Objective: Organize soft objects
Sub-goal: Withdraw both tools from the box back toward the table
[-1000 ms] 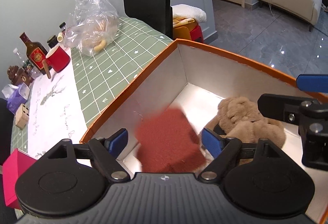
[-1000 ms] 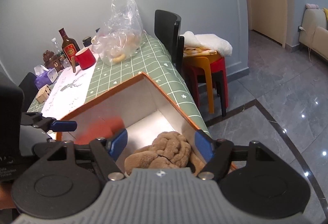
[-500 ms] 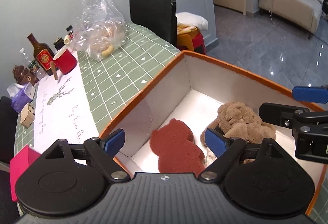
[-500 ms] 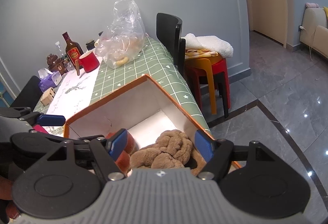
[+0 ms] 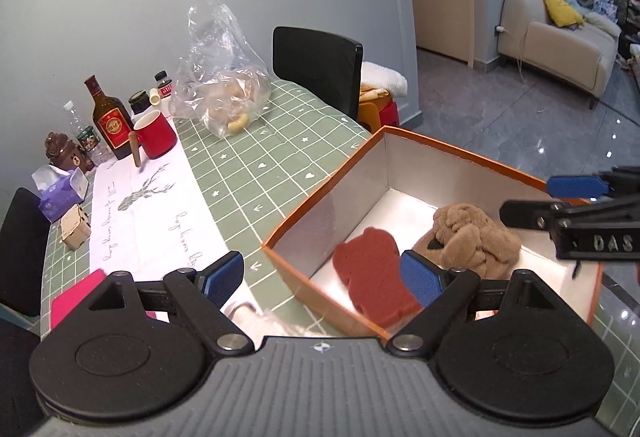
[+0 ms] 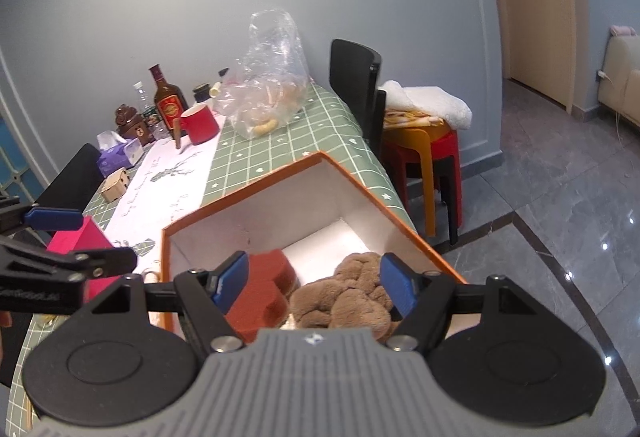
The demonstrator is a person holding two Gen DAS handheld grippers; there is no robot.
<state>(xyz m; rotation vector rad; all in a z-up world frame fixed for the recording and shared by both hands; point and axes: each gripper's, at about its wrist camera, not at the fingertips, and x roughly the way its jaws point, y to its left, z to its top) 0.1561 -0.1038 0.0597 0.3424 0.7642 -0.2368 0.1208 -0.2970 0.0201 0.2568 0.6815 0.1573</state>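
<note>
An orange box (image 5: 320, 193) with white inside stands at the table's near corner. A red bear-shaped sponge (image 5: 370, 269) and a tan plush toy (image 5: 468, 237) lie inside it. My left gripper (image 5: 322, 277) is open and empty, raised over the box's left wall. My right gripper (image 6: 314, 283) is open and empty above the box, over the plush (image 6: 344, 301) and the sponge (image 6: 260, 293). The box also shows in the right wrist view (image 6: 280, 181). The right gripper's fingers (image 5: 576, 187) show at the left view's right edge.
On the green checked tablecloth (image 5: 256, 157) stand a plastic bag (image 5: 220, 77), a red mug (image 5: 154, 135), a bottle (image 5: 108, 121) and a tissue box (image 5: 60, 193). A pink box (image 6: 84, 237) sits left of the orange box. A black chair (image 6: 356, 85) and stools (image 6: 424, 157) stand beyond.
The red sponge dropped from my left gripper into the box and settled beside the plush. My left gripper has drawn back and to the left; my right gripper rose slightly.
</note>
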